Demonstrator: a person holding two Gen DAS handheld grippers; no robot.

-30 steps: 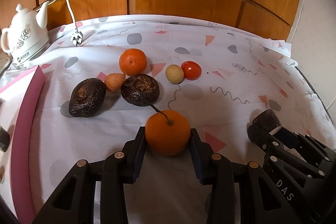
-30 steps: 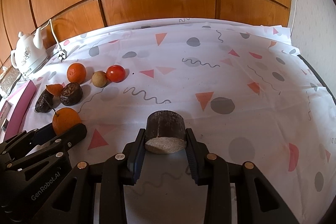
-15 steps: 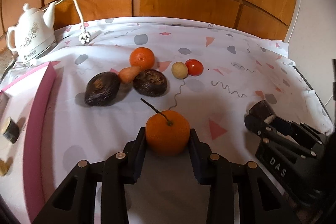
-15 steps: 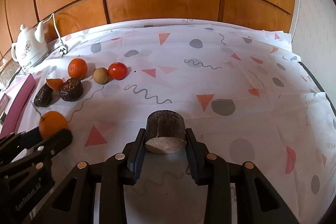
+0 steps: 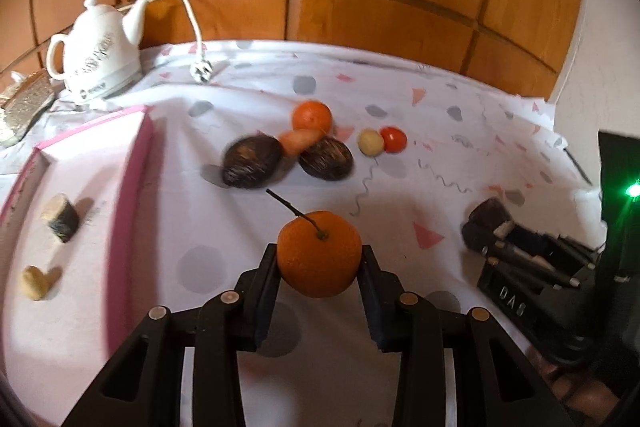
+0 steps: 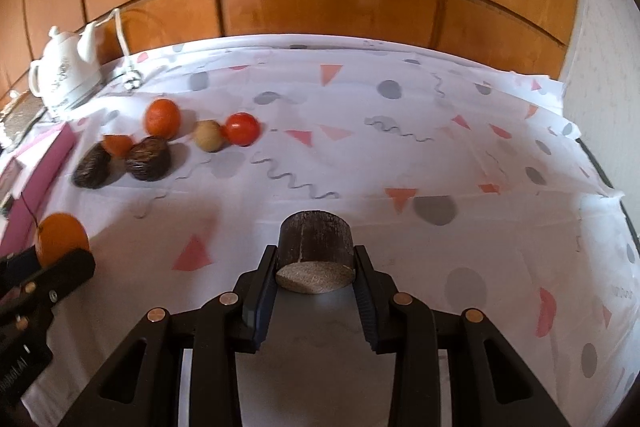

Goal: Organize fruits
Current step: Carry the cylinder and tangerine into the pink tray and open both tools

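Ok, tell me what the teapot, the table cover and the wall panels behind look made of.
Teapot: probably glazed ceramic; it is glossy white with a printed motif, though blur leaves plastic possible.
Table cover: thin cloth or plastic sheet, matte white with printed triangles, dots and squiggles; it creases and drapes at the edges.
Wall panels: varnished wood or wood veneer, orange-brown, with bright lamp glare on the surface.

Bare cloth [image 6: 440, 155] lies open right of the fruit cluster [image 6: 148, 159]; pink tray [image 5: 128, 187] walls the left.
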